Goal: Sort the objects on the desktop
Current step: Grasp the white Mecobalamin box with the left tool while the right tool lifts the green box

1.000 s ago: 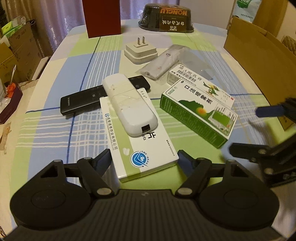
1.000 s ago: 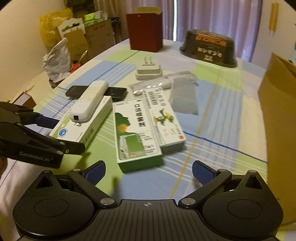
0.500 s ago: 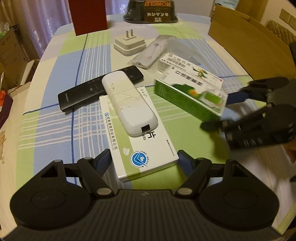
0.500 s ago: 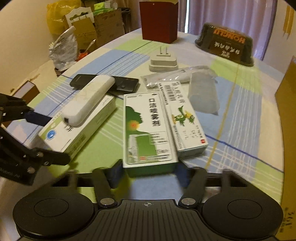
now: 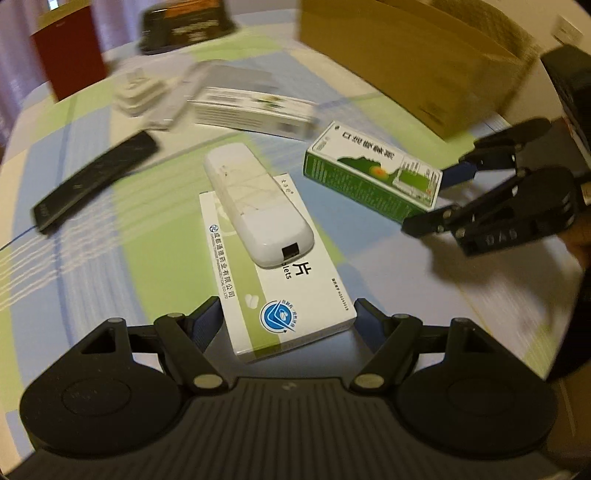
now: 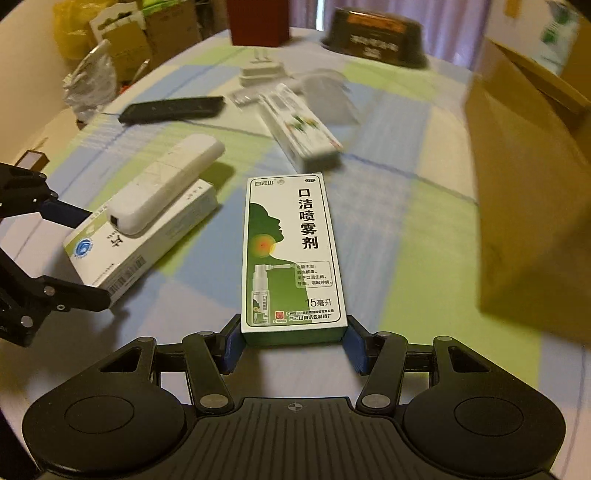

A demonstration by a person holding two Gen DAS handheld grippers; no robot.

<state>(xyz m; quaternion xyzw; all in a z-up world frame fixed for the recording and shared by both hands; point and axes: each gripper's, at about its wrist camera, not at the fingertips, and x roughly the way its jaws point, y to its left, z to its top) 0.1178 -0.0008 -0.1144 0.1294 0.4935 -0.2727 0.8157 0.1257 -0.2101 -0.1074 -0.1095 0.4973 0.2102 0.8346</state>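
A green and white spray box (image 6: 293, 254) is held by its near end between the blue pads of my right gripper (image 6: 294, 343), which is shut on it and carries it above the cloth. It shows again as the green box (image 5: 369, 177) at the right of the left wrist view. My left gripper (image 5: 288, 317) is shut on the near end of a white medicine box (image 5: 295, 295). A white remote-like device (image 5: 255, 206) lies on top of that box. A black remote (image 5: 92, 184) lies apart at the left.
A second white and green box (image 6: 299, 129), a plug adapter (image 6: 260, 70) and a clear wrapper lie further back on the checked cloth. A large cardboard box (image 6: 528, 184) stands at the right. A red box (image 6: 258, 22) and a dark package (image 6: 376, 37) stand at the far edge.
My right gripper shut on the green box and pulled it off the second box. My left gripper moved the white box and the device away from the black remote.
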